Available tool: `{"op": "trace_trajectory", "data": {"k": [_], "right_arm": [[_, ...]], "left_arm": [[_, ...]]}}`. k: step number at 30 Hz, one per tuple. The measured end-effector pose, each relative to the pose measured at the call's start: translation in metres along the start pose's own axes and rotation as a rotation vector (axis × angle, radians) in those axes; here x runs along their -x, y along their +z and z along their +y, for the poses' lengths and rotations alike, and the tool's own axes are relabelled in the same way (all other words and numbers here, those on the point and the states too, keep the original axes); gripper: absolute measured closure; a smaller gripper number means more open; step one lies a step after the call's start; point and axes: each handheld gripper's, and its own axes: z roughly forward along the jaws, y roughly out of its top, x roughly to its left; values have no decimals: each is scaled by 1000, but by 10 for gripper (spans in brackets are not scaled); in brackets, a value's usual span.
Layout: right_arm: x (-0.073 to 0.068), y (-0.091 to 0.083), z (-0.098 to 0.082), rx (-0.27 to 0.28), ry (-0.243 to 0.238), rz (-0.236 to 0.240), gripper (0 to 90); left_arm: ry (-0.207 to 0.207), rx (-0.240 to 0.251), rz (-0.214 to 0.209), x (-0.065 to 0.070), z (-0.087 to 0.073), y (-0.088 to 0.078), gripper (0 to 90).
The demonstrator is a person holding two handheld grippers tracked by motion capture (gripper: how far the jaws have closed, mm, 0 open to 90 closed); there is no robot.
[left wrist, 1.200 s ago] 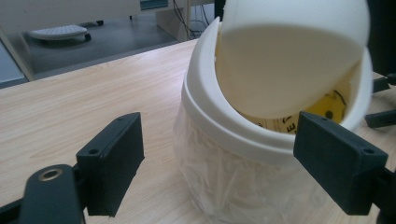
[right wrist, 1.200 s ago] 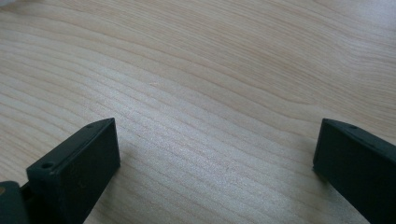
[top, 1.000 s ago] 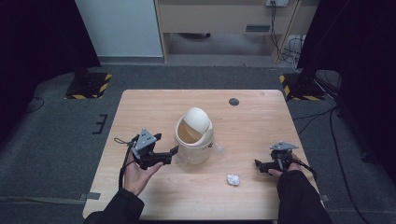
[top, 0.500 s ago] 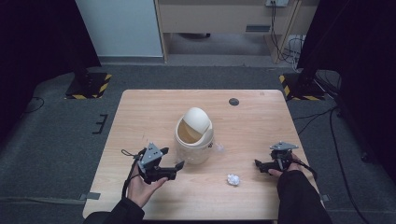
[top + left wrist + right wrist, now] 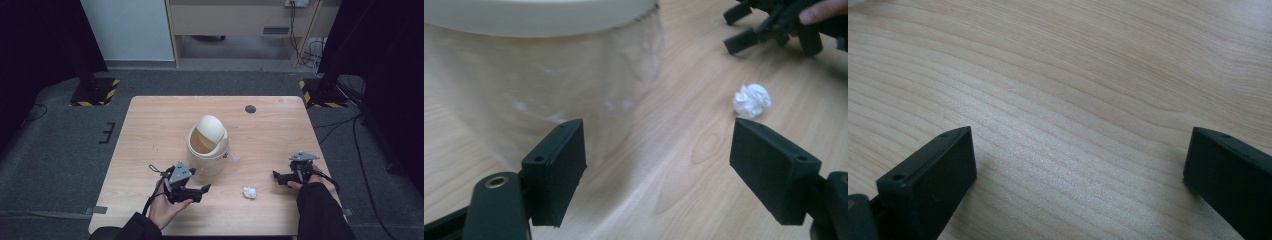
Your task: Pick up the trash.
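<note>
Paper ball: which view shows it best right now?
The left gripper view: the paper ball sits close, crumpled and white on the table, just beyond the left gripper's open jaws. The high view shows it as a small white speck between the two grippers. The right gripper view gives bare wood.

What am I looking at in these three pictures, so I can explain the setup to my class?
A person sits at a wooden table with a hand-held two-jaw gripper in each hand. One picture looks down from above; the other two come from cameras riding on each gripper, looking along its black jaws. On the table stand a cream bin with a swing lid, and a crumpled paper ball. The left gripper points toward the ball; its jaws have just been closing a little, with nothing between them. The right gripper rests open. Neither holds anything.
</note>
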Motion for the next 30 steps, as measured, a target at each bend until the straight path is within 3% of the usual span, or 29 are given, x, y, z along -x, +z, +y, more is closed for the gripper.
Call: {"op": "trace_trajectory", "data": {"k": [10, 20, 26, 30], "right_arm": [[0, 0, 0, 0, 0, 0, 7], [0, 0, 0, 0, -1, 0, 7], [0, 0, 0, 2, 2, 1, 7], [0, 0, 0, 1, 1, 0, 7]], "left_arm": [[55, -49, -99, 24, 2, 24, 236], [118, -83, -140, 43, 7, 48, 261], [124, -85, -154, 51, 13, 62, 277], [121, -94, -184, 58, 17, 77, 285]]}}
